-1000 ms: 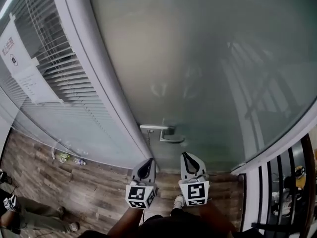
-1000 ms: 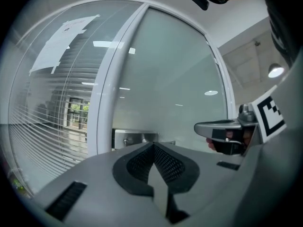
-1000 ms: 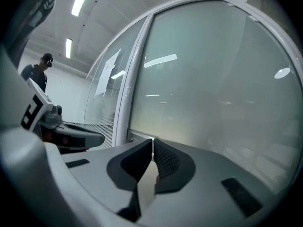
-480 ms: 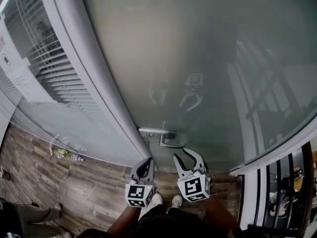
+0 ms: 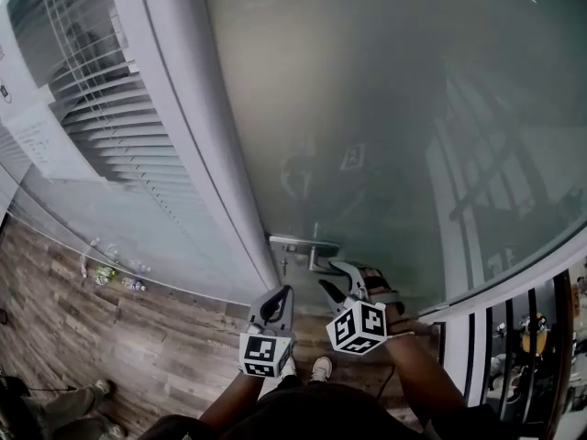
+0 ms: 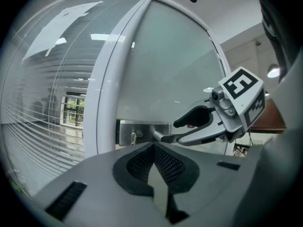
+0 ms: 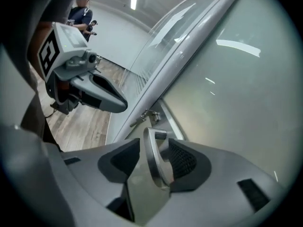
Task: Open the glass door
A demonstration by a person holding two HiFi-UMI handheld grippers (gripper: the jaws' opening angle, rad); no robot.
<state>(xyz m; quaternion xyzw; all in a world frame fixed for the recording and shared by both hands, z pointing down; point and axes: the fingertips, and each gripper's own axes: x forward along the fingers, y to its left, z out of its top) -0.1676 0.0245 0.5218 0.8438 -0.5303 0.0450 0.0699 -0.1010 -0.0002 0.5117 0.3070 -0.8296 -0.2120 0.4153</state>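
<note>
Rolled sideways and pushed forward since a second ago: right gripper [image 5: 341,279], fingers opening wide with the metal handle [image 7: 152,157] between them, pads not clamped on it. Just left, left gripper [image 5: 278,293], fingers closed together, empty. Handle low on the frosted glass door [image 5: 367,108], by its left edge.

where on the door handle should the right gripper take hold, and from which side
Grip the door handle on its lever bar near the free end, away from the lock plate: it is slim, stands off the door, and the end likely gives most leverage. Come straight at the door, a jaw on each side. The right gripper is opening with the bar between its jaws.
</note>
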